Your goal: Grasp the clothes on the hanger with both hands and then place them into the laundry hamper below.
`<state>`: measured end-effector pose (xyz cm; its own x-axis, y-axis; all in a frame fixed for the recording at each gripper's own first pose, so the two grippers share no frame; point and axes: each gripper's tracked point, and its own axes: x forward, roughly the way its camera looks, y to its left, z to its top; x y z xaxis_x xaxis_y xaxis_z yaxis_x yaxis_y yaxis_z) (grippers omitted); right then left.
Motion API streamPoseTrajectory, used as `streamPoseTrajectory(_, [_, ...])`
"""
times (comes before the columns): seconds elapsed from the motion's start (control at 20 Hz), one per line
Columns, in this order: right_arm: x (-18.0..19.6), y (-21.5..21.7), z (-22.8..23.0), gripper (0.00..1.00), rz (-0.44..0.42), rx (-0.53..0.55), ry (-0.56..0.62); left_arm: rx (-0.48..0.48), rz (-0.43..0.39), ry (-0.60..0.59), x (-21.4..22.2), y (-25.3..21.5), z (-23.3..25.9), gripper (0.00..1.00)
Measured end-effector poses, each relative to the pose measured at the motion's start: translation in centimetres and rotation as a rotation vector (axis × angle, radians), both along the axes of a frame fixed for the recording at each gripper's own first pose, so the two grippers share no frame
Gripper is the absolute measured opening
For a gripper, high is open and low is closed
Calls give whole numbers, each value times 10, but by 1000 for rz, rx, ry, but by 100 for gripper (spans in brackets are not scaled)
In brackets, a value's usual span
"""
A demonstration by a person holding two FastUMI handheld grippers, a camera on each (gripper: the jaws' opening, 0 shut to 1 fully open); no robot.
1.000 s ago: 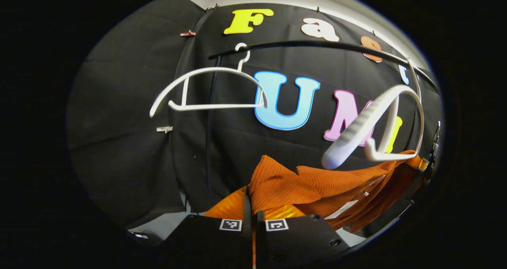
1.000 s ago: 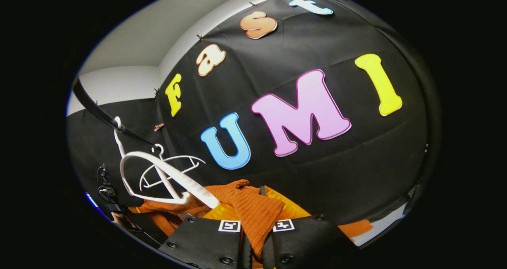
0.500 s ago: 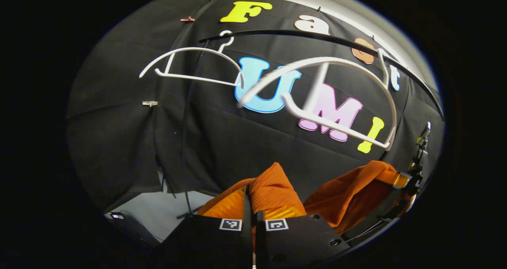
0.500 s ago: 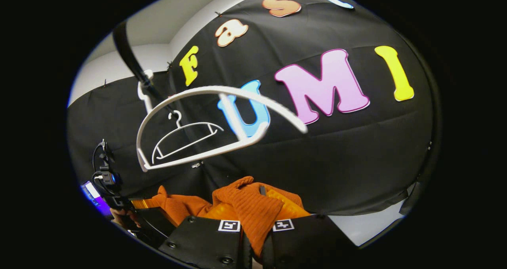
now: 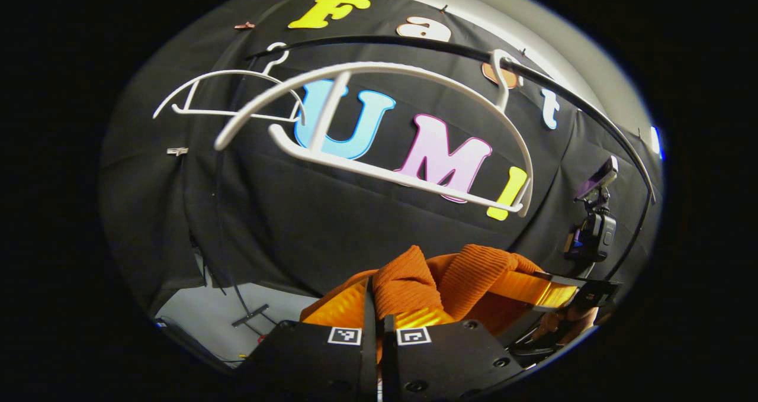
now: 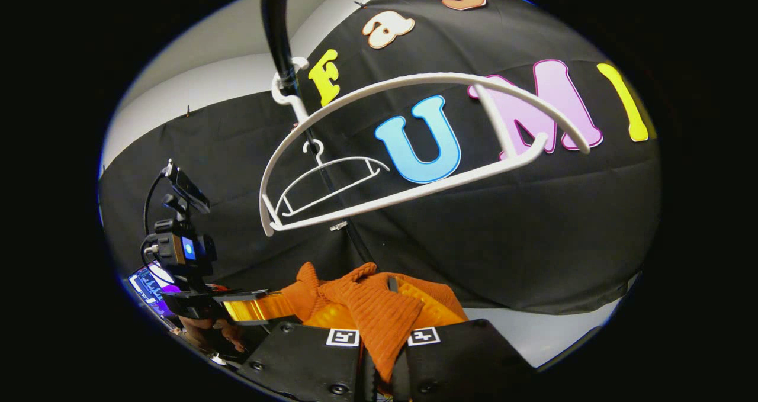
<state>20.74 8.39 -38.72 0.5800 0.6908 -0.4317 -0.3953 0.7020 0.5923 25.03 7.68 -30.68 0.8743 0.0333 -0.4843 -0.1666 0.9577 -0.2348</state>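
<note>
An orange ribbed knit garment (image 5: 408, 277) is bunched between my two grippers, below the hanger. My left gripper (image 5: 379, 307) is shut on one fold of it. My right gripper (image 6: 382, 304) is shut on another fold of the garment (image 6: 385, 331). In the left gripper view the right gripper (image 5: 521, 286) comes in from the right, a hand behind it. In the right gripper view the left gripper (image 6: 278, 304) comes in from the left. Overhead, a bare white hanger (image 5: 379, 174) (image 6: 414, 192) hangs on the black rail (image 5: 450, 47) (image 6: 278, 41).
A second bare white hanger (image 5: 225, 113) (image 6: 331, 180) hangs farther along the rail. Pale grey floor (image 5: 225, 307) (image 6: 562, 337) shows below the black cloth wall. A lit screen (image 6: 148, 286) sits low beside the left gripper.
The garment has come off the near hanger, which has swung up bare. Both grippers have dropped lower and drawn closer together, still holding the garment.
</note>
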Motion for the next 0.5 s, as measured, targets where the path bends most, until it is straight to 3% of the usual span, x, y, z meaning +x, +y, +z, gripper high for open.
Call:
streamPoseTrajectory(0.2, [-20, 6, -31, 14, 37, -54, 76, -19, -22, 85, 1, -11, -32, 7])
streamPoseTrajectory(0.4, [-38, 4, -70, 14, 50, -105, 197, -66, 19, 198, -8, -4, -71, 7])
streamPoseTrajectory(0.45, [-43, 4, -79, 19, 57, -115, 223, -76, 30, 222, -10, -3, -80, 7])
streamPoseTrajectory(0.5, [-47, 5, -85, 14, 66, -133, 243, -79, 36, 247, -13, -4, -87, 7])
